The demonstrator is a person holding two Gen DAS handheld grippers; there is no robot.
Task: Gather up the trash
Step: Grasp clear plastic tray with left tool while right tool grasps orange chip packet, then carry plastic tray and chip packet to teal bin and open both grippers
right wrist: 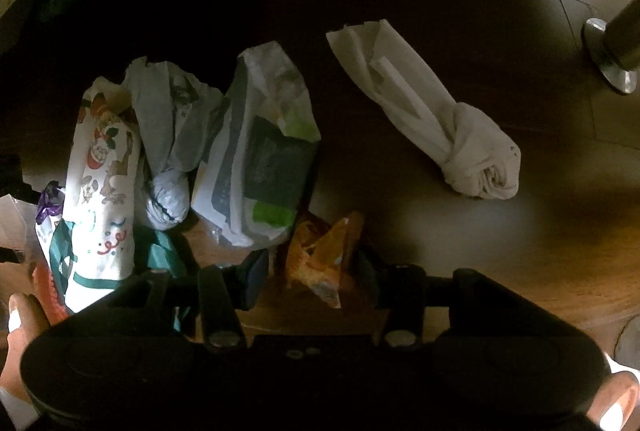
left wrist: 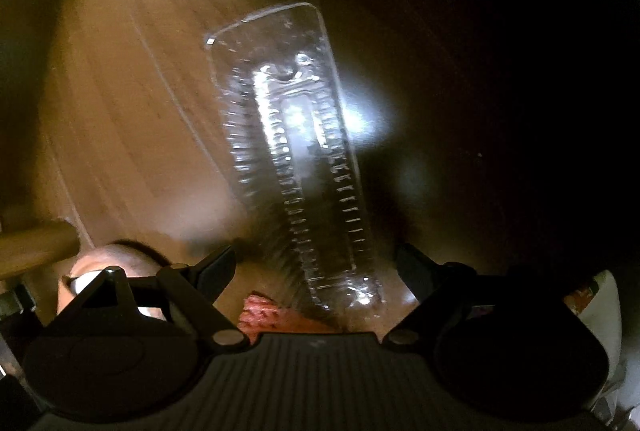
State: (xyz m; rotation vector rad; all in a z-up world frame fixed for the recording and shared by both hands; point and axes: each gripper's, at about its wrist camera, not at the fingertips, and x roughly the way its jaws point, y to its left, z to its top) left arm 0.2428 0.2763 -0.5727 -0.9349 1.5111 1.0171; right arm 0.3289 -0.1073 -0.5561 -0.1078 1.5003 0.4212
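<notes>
I am looking at a clear plastic tray lying long-ways on the wooden floor, reaching out from just ahead of my left claw. In the right wrist view an orange snack wrapper is sitting on the floor between the fingers of my right claw, with a white-and-green pouch, a printed bag and a crumpled grey bag crowding just to its left, and a knotted white bag lying apart to the right, near a metal post.

The wrapper is thin and crinkled, so I am risking a pinch on one loose flap that slips free, or nudging the pouch beside it as the fingers close. The tray is glossy, ribbed and springy; squeezed at its near end alone, it could buckle or skate away across the floor. The left view is also blurred, so I am judging its near end poorly.

My left claw is standing wide open, gripping nothing, the tray's near end lying between its fingers. My right claw is partly open, straddling the wrapper; I cannot tell whether the pads are touching it.
</notes>
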